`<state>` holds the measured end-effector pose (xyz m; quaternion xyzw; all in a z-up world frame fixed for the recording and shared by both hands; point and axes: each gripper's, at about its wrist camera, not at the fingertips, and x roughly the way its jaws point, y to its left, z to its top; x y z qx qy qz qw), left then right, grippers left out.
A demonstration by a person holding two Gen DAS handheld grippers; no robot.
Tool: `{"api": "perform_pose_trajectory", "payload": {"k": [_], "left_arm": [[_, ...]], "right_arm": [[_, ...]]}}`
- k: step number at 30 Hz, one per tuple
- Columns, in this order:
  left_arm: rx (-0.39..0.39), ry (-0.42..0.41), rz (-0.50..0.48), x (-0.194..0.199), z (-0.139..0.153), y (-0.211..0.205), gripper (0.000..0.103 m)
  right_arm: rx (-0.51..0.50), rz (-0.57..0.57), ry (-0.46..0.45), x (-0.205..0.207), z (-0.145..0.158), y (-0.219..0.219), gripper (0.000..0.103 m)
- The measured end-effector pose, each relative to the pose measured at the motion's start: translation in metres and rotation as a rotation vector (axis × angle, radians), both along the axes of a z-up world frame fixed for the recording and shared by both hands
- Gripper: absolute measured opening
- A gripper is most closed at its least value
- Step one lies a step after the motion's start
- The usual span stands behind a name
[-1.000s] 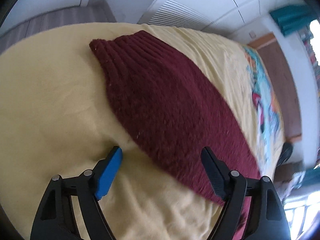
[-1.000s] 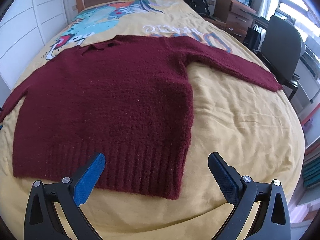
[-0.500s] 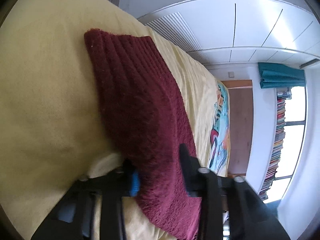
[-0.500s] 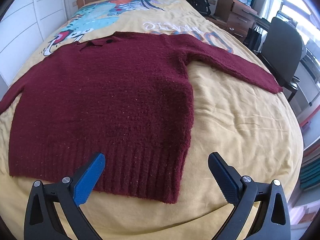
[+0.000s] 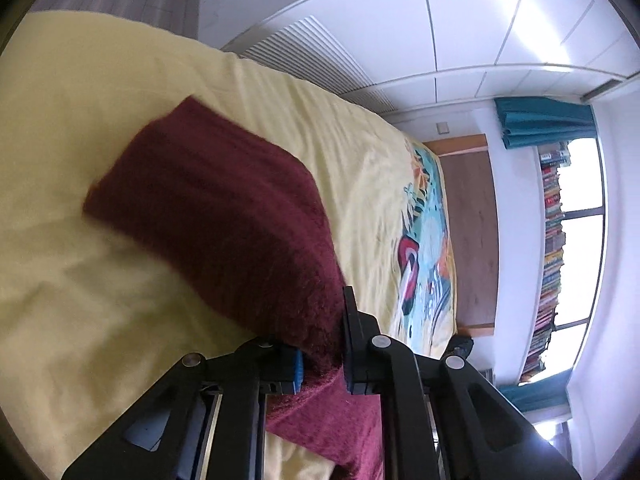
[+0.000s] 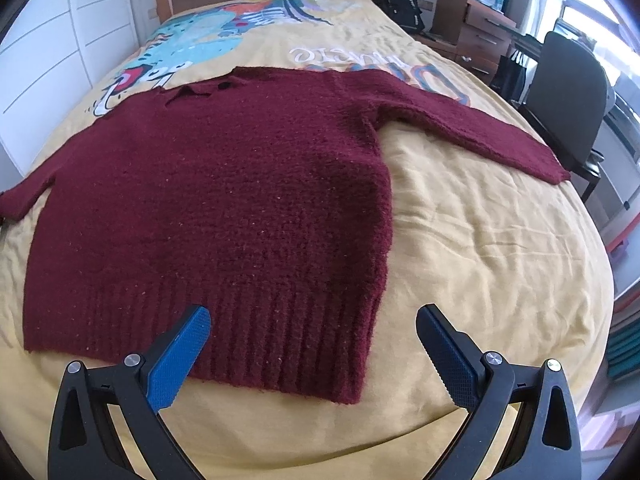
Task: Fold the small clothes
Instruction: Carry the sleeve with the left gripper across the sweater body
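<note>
The left claw (image 5: 322,360) is now clamped on the maroon sweater's left sleeve (image 5: 224,216). A second ago its jaws stood wide apart, straddling the edge of that sleeve as it lay flat on the yellow bedspread (image 5: 80,300); half a second ago they were nearly together around the knit. Now the fabric is bunched tight between the blue pad and the black one, and the sleeve rises off the bed toward the claw, its ribbed cuff end hanging out ahead. The wrist has also tilted, so more of the white wardrobe wall (image 5: 460,40) fills the view.

The right claw (image 6: 312,346) has not changed: wide open, holding nothing, hovering over the lower right corner of the sweater (image 6: 224,200) at the ribbed hem. The sweater body lies spread face up across the bedspread (image 6: 480,260), with the right sleeve (image 6: 480,132) stretched out toward the office chair (image 6: 568,92).

By my reading, the grasp step is done and the first fold is starting: the left sleeve can be carried inward across the body. The hem and the right sleeve are not yet folded.
</note>
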<state>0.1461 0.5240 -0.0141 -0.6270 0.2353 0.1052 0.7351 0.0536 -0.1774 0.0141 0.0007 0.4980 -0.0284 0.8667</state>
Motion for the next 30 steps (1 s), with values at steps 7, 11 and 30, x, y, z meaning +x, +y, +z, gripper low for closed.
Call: {"api": "perform_pose_trajectory", "payload": {"k": [7,11,30], "left_arm": [[0.015,-0.003,-0.040,0.023,0.024,-0.037,0.012],[0.021,-0.018,-0.069,0.041,0.037,-0.059,0.012],[0.051,-0.066,-0.360,0.143,0.082,-0.218,0.012]], "right_arm": [[0.010,0.002,0.003,-0.002,-0.002,-0.007,0.103],[0.004,0.011,-0.003,-0.005,-0.002,-0.009,0.103],[0.011,-0.031,-0.034,-0.017,0.004,-0.048,0.103]]}}
